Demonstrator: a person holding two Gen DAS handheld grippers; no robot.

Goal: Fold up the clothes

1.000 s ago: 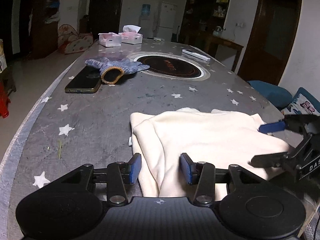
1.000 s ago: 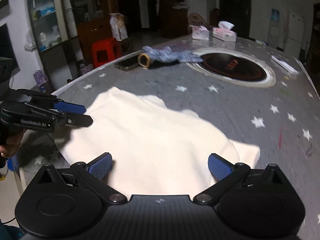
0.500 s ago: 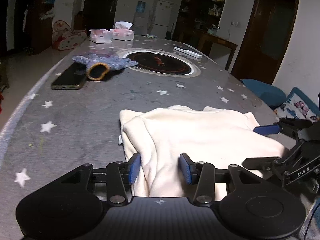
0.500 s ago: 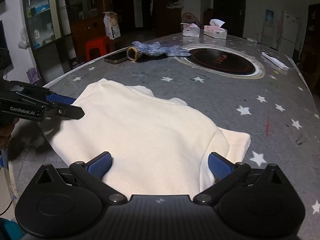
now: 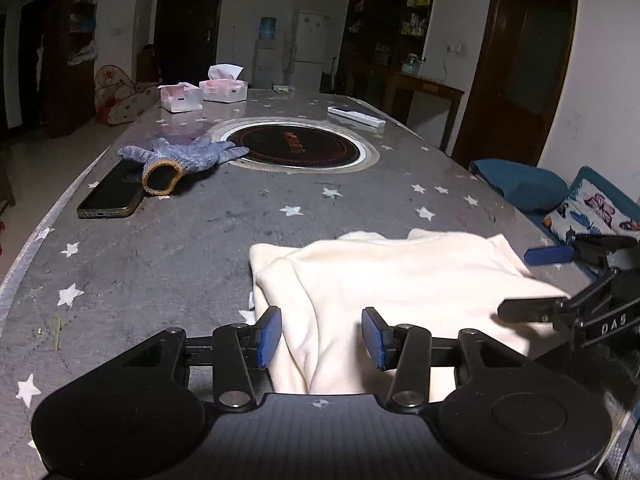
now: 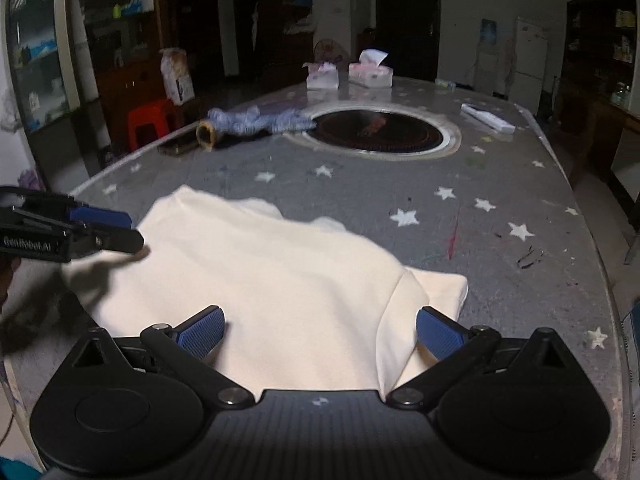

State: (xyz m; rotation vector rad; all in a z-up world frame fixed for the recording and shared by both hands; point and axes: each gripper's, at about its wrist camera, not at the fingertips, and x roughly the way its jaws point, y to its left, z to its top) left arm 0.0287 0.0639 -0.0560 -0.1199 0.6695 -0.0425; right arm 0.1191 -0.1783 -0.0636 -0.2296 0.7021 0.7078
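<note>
A cream garment (image 5: pixel 400 288) lies folded on the grey star-patterned table (image 5: pixel 180 248); it also shows in the right wrist view (image 6: pixel 272 280). My left gripper (image 5: pixel 320 338) is open, its blue pads either side of the garment's near left fold without gripping it. My right gripper (image 6: pixel 318 330) is wide open over the garment's near edge. The right gripper shows in the left wrist view (image 5: pixel 536 280), open at the garment's right edge. The left gripper shows in the right wrist view (image 6: pixel 124 230) at the garment's left edge.
A blue knit glove (image 5: pixel 180 158) and a dark phone (image 5: pixel 114 194) lie at the far left. A round black hotplate (image 5: pixel 296 148) is set in the table's middle. Two tissue boxes (image 5: pixel 202 92) and a white remote (image 5: pixel 356 117) lie at the far end. Cushions (image 5: pixel 528 186) sit to the right.
Both grippers stay open over the garment. The views have shifted slightly; the garment lies the same way, with no fold taken hold of.
</note>
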